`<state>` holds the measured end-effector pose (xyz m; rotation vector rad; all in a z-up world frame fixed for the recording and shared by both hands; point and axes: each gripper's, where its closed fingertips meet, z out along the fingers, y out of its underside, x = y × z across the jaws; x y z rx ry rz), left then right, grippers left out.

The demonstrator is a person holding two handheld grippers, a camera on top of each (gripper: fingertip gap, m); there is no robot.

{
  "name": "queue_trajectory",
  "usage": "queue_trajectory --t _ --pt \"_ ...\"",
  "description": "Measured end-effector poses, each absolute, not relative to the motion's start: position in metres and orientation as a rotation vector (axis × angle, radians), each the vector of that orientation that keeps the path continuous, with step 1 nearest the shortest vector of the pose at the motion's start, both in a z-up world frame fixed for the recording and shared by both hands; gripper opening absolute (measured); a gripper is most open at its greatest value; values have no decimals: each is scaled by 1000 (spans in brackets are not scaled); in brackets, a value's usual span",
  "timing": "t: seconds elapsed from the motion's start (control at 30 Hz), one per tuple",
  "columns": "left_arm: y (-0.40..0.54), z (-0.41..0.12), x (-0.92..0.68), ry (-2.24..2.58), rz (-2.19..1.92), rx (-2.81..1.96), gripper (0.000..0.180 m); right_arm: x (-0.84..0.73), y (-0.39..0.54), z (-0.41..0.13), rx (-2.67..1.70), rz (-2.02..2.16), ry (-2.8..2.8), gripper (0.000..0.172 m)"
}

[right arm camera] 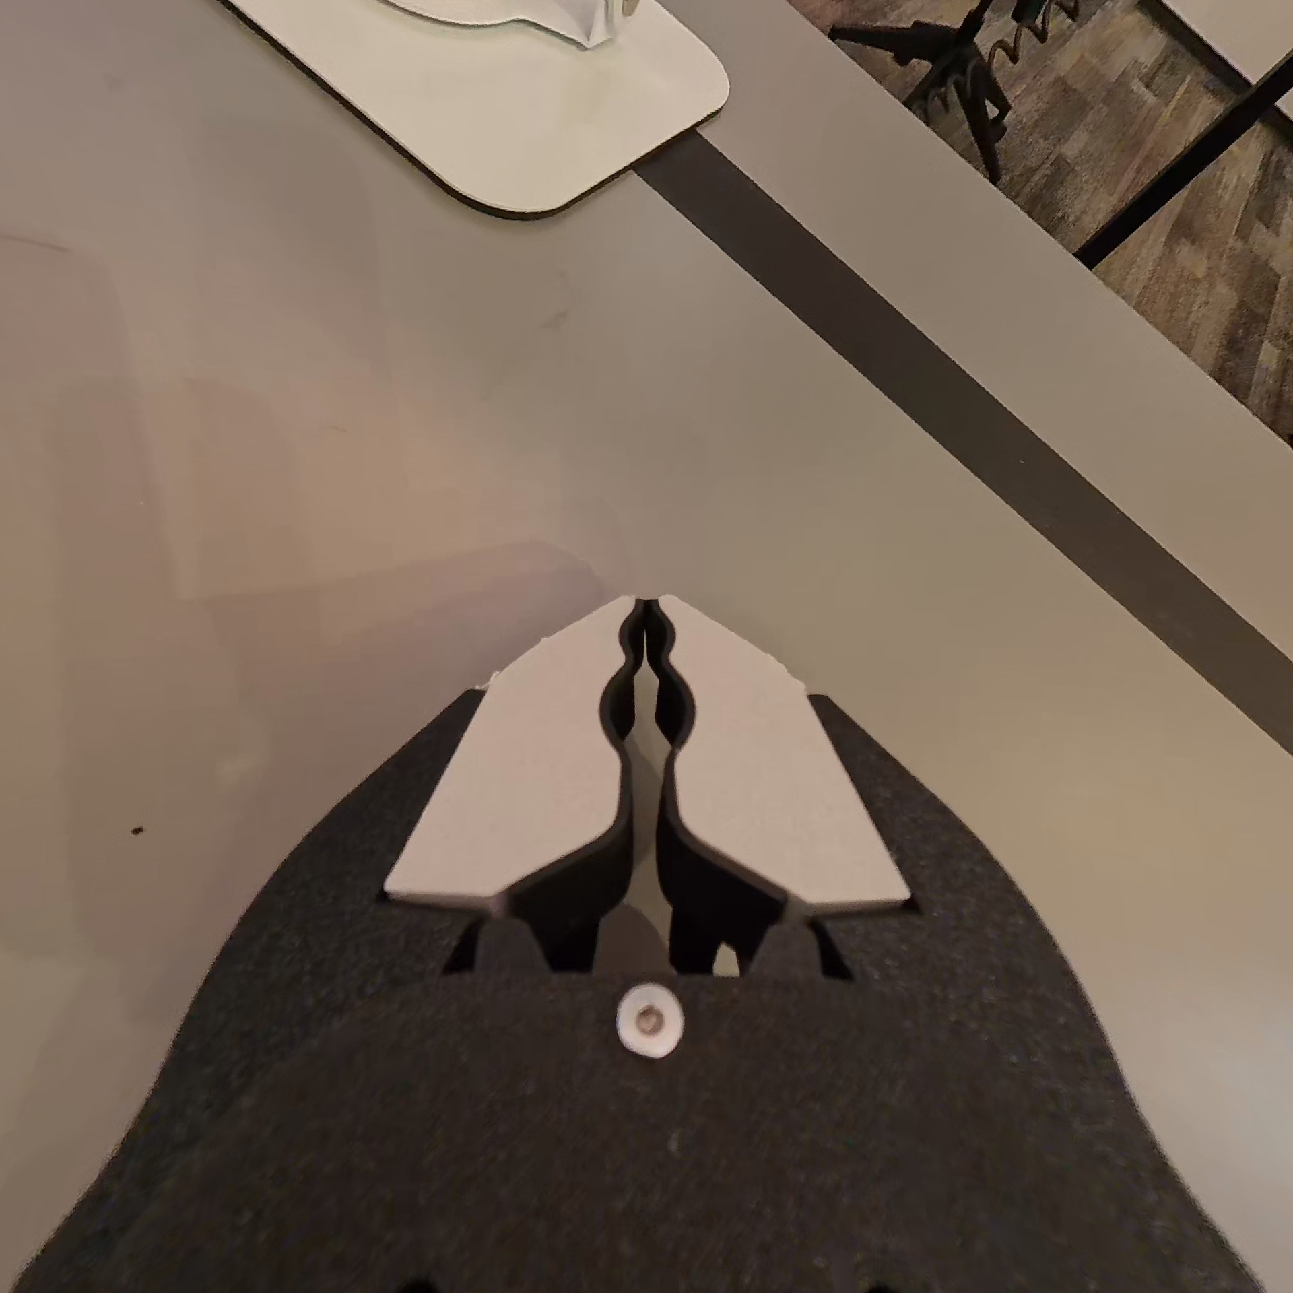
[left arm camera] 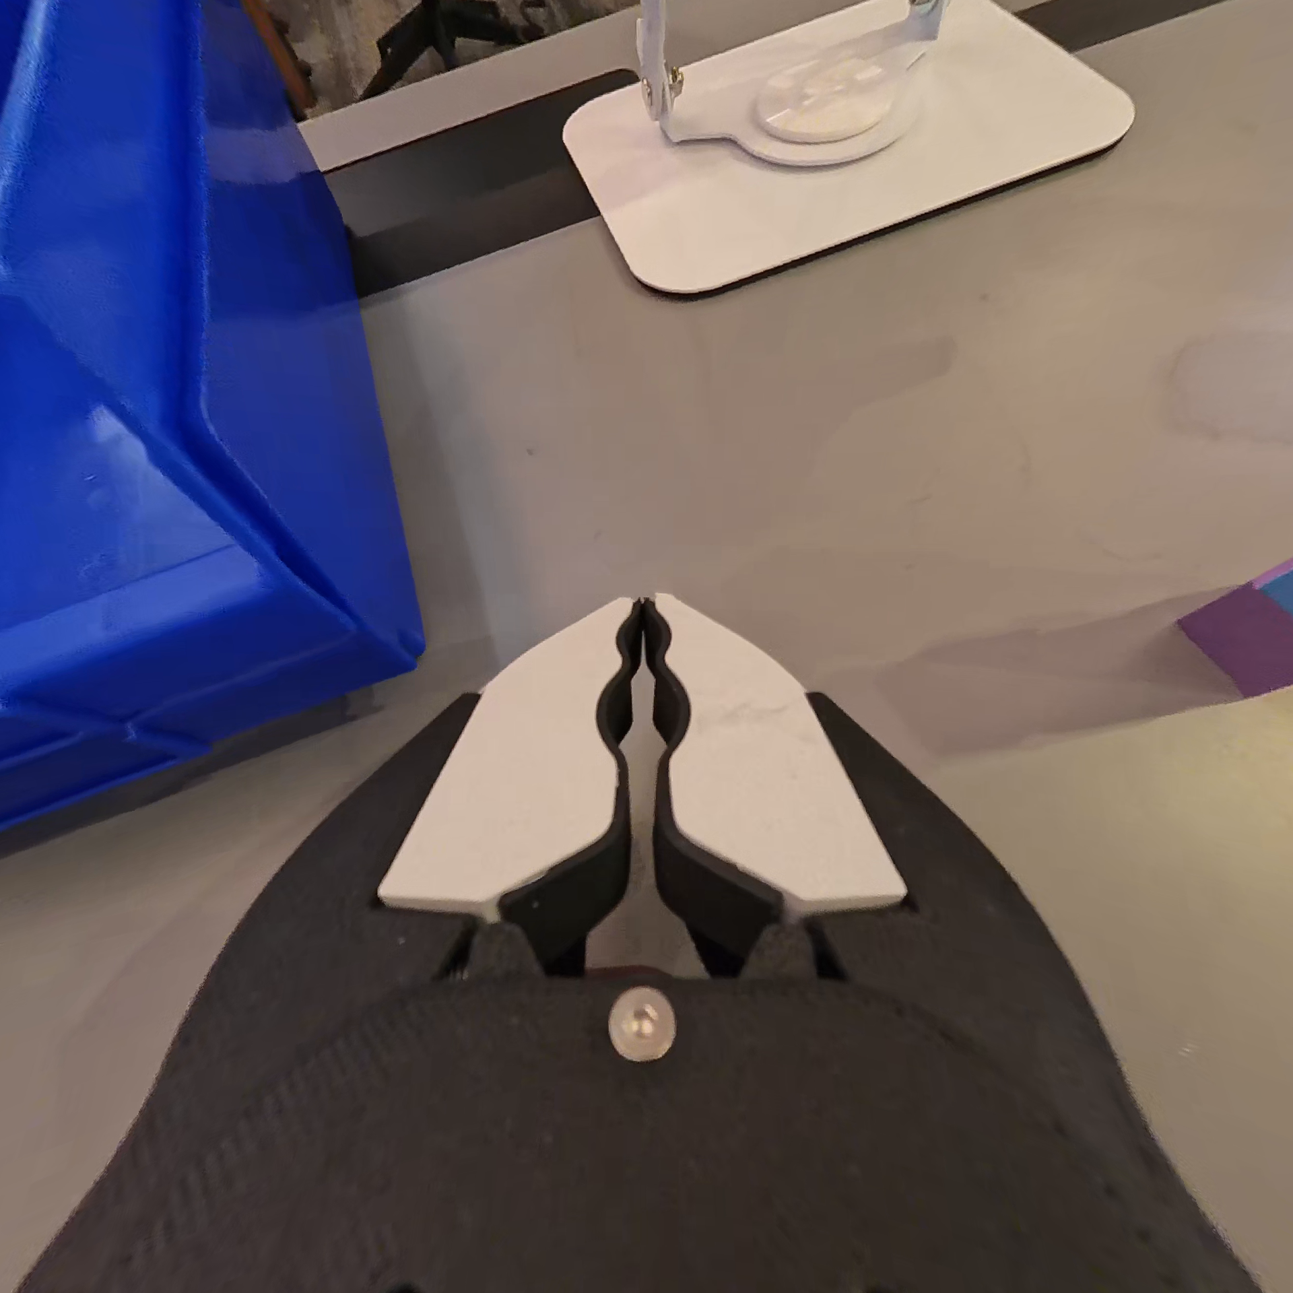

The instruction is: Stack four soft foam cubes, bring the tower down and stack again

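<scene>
You worked in an office: grey desk, carpet tiles and a chair base beyond the desk.

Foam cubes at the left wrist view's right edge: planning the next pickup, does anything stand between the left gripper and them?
Nothing visible: only bare grey table separates the shut left gripper from the purple cube.

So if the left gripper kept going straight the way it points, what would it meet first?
Probably bare grey table: the left gripper, shut on nothing, points down at it. Farther along lies the white stand base, though depth is unclear. The blue bin stays off to its left.
</scene>
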<state>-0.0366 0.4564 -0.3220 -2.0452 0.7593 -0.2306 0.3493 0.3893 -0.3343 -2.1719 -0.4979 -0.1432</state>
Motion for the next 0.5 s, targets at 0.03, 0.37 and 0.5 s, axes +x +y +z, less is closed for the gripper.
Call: queue_trajectory --t 0.03,0.37,0.5 --pt "456 -323 -36 773 -221 -2048 0 349 389 -335 -2175 -144 -502 0" --pt "457 -322 -38 731 -276 -2058 0 348 388 -338 -2184 -134 -547 0" --pt "459 -320 -53 617 -303 -2087 0 383 386 -340 -2215 -160 -485 0"
